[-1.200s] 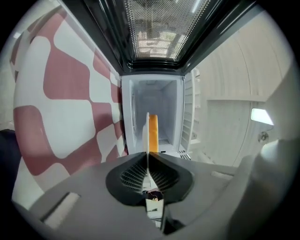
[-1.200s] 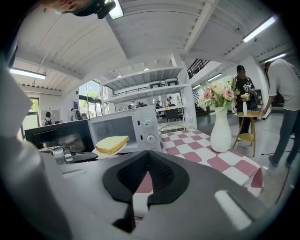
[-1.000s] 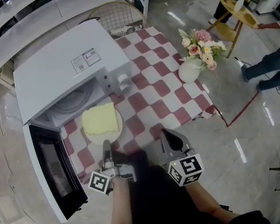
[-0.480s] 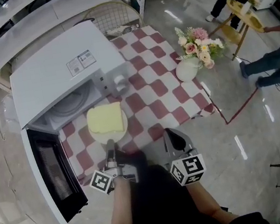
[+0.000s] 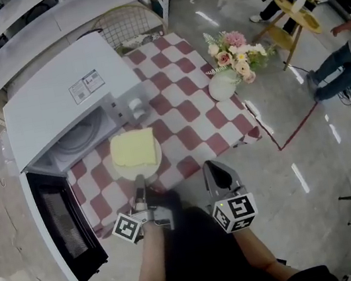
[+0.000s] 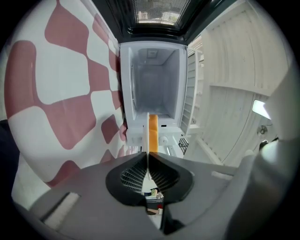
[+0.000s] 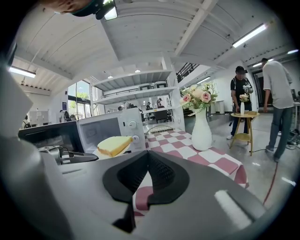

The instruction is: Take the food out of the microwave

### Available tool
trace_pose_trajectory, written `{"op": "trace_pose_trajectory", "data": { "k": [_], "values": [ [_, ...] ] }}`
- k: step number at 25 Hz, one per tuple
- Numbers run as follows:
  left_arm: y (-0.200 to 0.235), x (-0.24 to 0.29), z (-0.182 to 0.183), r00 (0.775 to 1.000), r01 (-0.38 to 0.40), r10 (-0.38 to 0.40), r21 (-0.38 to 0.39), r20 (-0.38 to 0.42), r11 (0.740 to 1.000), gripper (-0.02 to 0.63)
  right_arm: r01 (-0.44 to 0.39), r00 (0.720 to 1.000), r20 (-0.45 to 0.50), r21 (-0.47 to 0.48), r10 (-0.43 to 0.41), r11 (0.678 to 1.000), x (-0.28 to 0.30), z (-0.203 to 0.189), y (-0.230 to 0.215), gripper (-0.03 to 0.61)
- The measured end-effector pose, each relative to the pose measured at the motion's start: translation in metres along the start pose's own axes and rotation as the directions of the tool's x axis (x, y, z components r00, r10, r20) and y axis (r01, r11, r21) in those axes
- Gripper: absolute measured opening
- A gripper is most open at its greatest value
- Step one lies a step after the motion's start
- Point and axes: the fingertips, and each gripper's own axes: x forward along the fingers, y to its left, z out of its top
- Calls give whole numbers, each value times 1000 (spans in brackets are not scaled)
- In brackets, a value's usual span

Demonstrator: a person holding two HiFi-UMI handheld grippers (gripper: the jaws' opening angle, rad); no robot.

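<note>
Your left claw (image 5: 137, 181) is clamped on the near rim of the plate (image 5: 121, 171), its jaws almost together with the thin white edge pinched between them. The bread (image 5: 134, 148) lies on the plate just beyond the claw's tips, outside the microwave (image 5: 62, 106) and over the checked bench (image 5: 189, 104). Straight ahead of that claw, past the bread, the cavity (image 6: 154, 89) stands open, and the door (image 5: 62, 223) hangs open to the claw's left. Your right claw (image 5: 211, 168) sits just right of the left one, jaws together on nothing. The vase (image 5: 222, 86) stands ahead and right of it, well apart from the plate
</note>
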Motion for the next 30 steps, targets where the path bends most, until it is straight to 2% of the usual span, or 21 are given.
{"op": "trace_pose_trajectory", "data": {
  "k": [13, 30],
  "values": [
    [-3, 25, -44, 991, 8, -8, -2, -130, 1000, 21, 87, 996, 15, 31, -88, 996, -17, 2, -36, 0],
    [-5, 43, -102, 958, 23, -27, -18, -286, 1000, 21, 210, 977, 28, 72, -213, 975, -47, -2, -71, 1]
  ]
}}
